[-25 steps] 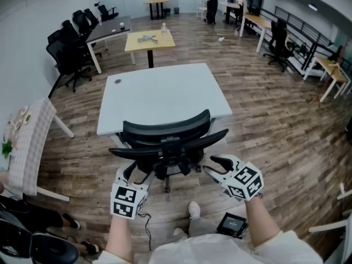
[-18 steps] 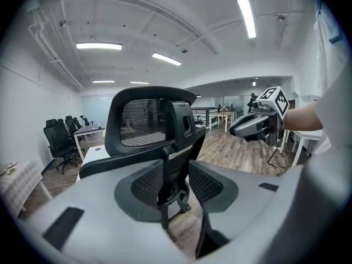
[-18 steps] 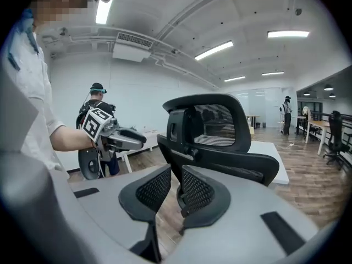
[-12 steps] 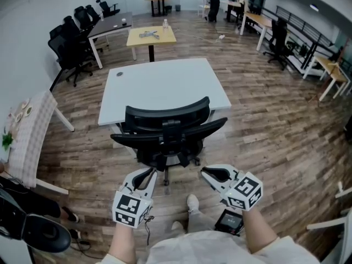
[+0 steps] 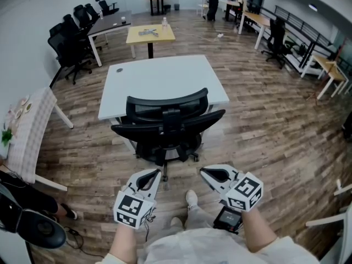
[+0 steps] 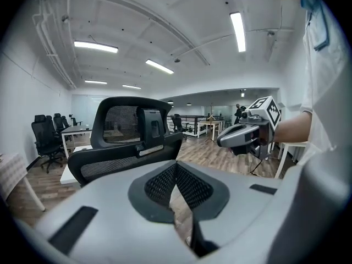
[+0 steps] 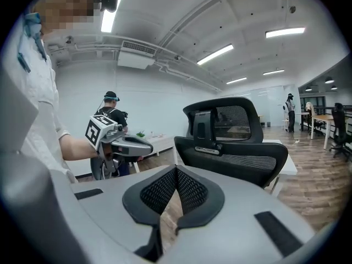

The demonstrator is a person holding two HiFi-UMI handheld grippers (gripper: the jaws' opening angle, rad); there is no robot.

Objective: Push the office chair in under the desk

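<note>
Left tool (image 5: 156, 174) and right tool (image 5: 203, 171), just clenched empty, hover six o'clock of the office chair (image 5: 165, 126) at the desk (image 5: 159, 78).

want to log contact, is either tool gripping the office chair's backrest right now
No: the left tool and right tool are both shut on nothing, held short of the office chair backrest.

The left claw (image 5: 156, 175) and right claw (image 5: 205, 172) are light grey shells with black mesh pads (image 6: 162, 183), each bearing a cube (image 5: 132, 209) of black-and-white square markers. The person wears a white short-sleeved shirt (image 5: 203, 249) and a pale shoe (image 5: 192, 198).
</note>
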